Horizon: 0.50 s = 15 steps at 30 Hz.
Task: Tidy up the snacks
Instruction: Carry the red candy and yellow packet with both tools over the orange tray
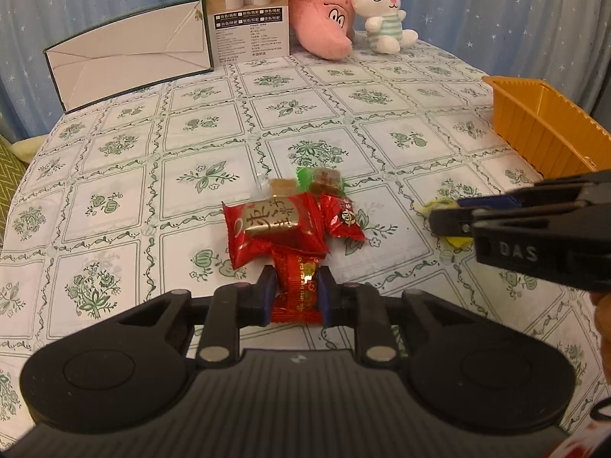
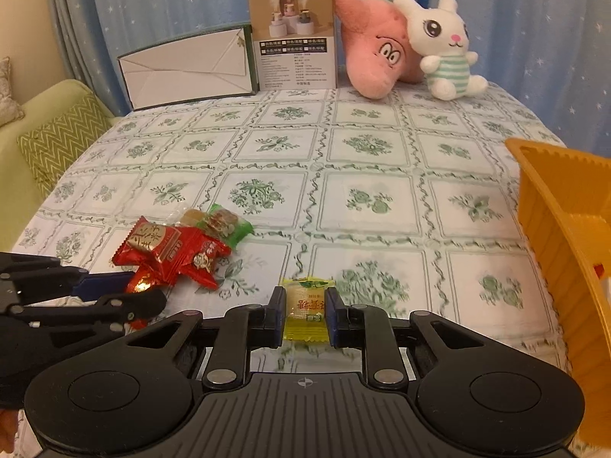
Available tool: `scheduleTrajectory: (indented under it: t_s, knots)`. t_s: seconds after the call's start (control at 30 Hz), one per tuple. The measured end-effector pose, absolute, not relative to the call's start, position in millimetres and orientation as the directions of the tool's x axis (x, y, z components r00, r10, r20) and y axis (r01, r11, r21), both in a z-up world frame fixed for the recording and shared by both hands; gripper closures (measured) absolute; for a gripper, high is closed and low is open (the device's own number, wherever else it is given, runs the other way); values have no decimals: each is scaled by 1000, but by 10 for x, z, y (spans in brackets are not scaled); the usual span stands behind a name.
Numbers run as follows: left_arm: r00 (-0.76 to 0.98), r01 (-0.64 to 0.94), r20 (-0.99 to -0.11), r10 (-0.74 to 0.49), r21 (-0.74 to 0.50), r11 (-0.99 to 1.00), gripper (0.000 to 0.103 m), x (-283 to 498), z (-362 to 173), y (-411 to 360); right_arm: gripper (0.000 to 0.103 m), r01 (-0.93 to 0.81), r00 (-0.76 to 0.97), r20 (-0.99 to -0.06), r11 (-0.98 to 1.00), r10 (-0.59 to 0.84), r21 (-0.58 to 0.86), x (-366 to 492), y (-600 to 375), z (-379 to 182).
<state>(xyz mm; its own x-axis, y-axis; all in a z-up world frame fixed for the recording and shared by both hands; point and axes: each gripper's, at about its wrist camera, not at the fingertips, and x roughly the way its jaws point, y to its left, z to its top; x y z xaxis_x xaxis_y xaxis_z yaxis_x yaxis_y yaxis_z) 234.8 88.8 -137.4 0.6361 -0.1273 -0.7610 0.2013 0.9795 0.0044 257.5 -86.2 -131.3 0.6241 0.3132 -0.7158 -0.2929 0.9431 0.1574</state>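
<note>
A small pile of wrapped snacks lies on the flowered tablecloth (image 1: 305, 114): a large red packet (image 1: 273, 225), a smaller red packet (image 1: 341, 219) and a green-wrapped one (image 1: 322, 179) behind. My left gripper (image 1: 294, 290) is shut on a red and gold snack packet (image 1: 296, 282) at the pile's near edge. To the right, my right gripper (image 2: 304, 311) is shut on a yellow snack packet (image 2: 305, 305) that rests on the cloth. An orange basket (image 2: 565, 229) stands at the right; the left gripper (image 2: 152, 297) shows at the left of the right wrist view.
At the back stand an open white-lined box (image 1: 130, 61), a printed carton (image 1: 246, 11), a pink plush (image 1: 320, 19) and a white rabbit plush (image 1: 382, 11). A green sofa with a cushion (image 2: 57, 141) lies beyond the table's left edge. Blue curtains hang behind.
</note>
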Motion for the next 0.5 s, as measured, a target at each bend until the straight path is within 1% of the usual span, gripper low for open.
scheduleTrajectory:
  t_s: [0.2,0.37,0.5]
  knots:
    - [629,179,-755,-184,-90,980,84,2229,-1289,867,82,-271,626,-714,946,314,178,2350,-1006,-1237]
    - [642,208,-739,-205,-89,974,84,2040,-1141,691,82,-253,637,-707,949,308,187,2120,-1180,-1097]
    - [649,196,-729,-216,-114,974,84,1823,-1037,545,82,-215,648,-701,954,298,207,1915,-1401,-951]
